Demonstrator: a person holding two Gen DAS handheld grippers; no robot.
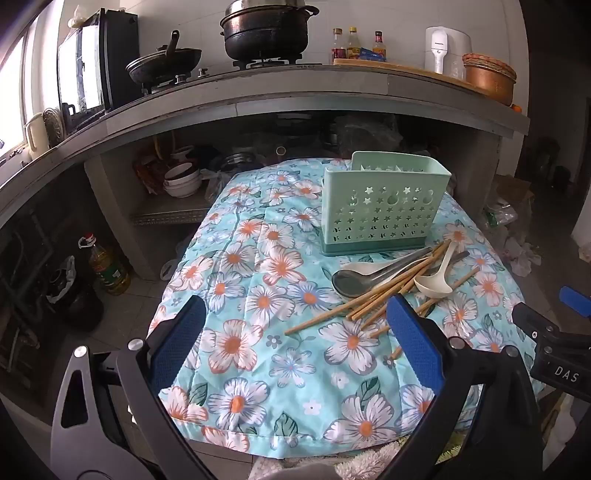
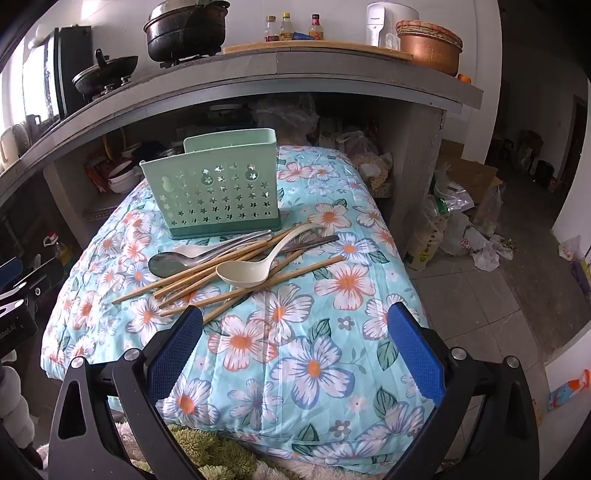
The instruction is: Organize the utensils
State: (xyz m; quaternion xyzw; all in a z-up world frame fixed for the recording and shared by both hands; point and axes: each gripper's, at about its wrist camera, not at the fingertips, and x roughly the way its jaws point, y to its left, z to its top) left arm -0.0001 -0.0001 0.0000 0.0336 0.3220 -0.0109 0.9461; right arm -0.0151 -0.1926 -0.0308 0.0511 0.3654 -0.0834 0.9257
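A mint-green perforated utensil holder [image 1: 380, 210] [image 2: 214, 192] stands upright at the far end of a table covered in a floral cloth [image 1: 258, 258] [image 2: 332, 332]. Just in front of it lies a pile of wooden chopsticks [image 1: 388, 291] [image 2: 229, 273], a metal spoon [image 1: 351, 282] [image 2: 166, 264] and a white ladle spoon [image 1: 434, 282] [image 2: 243, 273]. My left gripper [image 1: 295, 314] hovers open over the cloth, its right finger [image 1: 413, 339] in front of the chopstick ends. My right gripper [image 2: 295, 321] is open too, nearer than the pile, with nothing between its fingers.
Behind the table runs a concrete counter [image 1: 295, 88] with a black pot [image 1: 266, 33], a wok [image 1: 162, 64], sauce bottles [image 1: 354, 44] and a copper bowl [image 1: 489, 79]. Bowls [image 1: 183, 181] sit on the shelf underneath. An oil bottle [image 1: 107, 266] and bags [image 2: 461, 221] stand on the floor beside the table.
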